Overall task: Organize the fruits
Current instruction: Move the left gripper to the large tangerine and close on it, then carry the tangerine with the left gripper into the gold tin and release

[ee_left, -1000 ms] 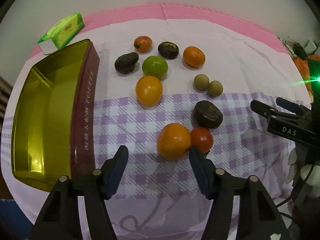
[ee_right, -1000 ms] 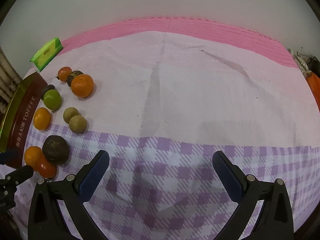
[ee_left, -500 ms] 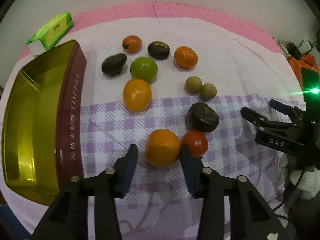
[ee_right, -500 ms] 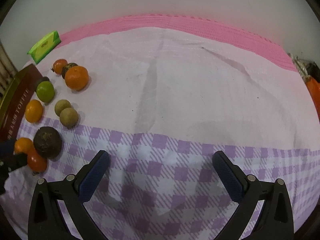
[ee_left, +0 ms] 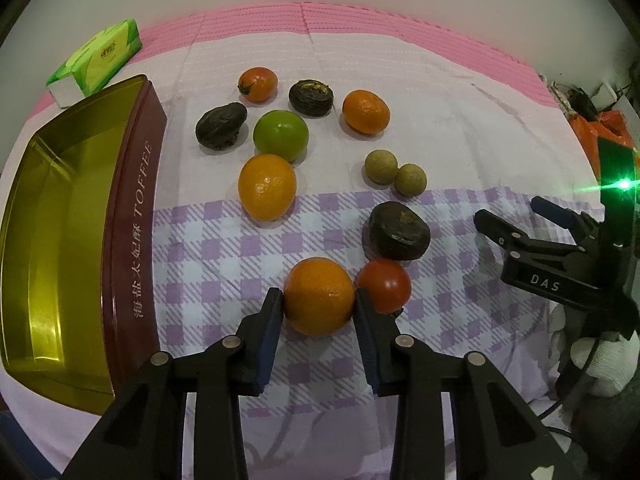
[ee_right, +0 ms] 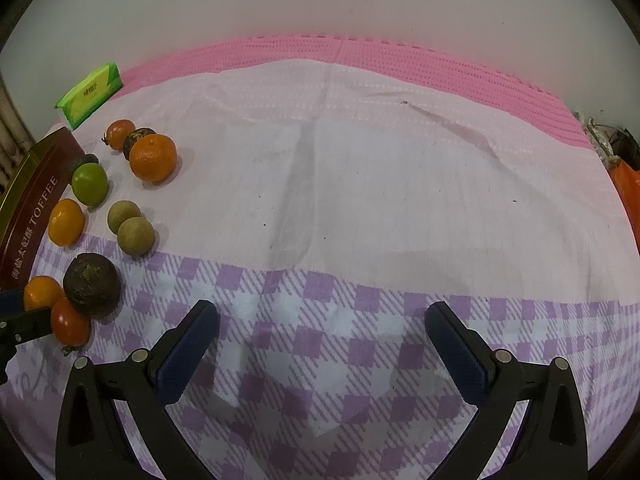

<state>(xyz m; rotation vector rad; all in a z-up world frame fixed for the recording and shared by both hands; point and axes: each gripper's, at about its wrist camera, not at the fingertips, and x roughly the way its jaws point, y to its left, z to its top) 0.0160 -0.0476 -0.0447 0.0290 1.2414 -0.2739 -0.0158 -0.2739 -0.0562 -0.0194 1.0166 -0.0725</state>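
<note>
I work over a cloth (ee_right: 360, 184), pale lilac far off and purple-checked near me, laid on a pink mat (ee_right: 360, 52) against a plain off-white wall (ee_right: 320, 0).

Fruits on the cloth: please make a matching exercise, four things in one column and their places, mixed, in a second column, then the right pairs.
Things:
1. near orange
2. red tomato
3. green fruit
4. toffee tin

Places:
A. left edge of the cloth
B. between the left gripper pads
C. touching the gripped orange's right side
D. middle of the far group

Pairs: 1-B, 2-C, 3-D, 4-A
</note>
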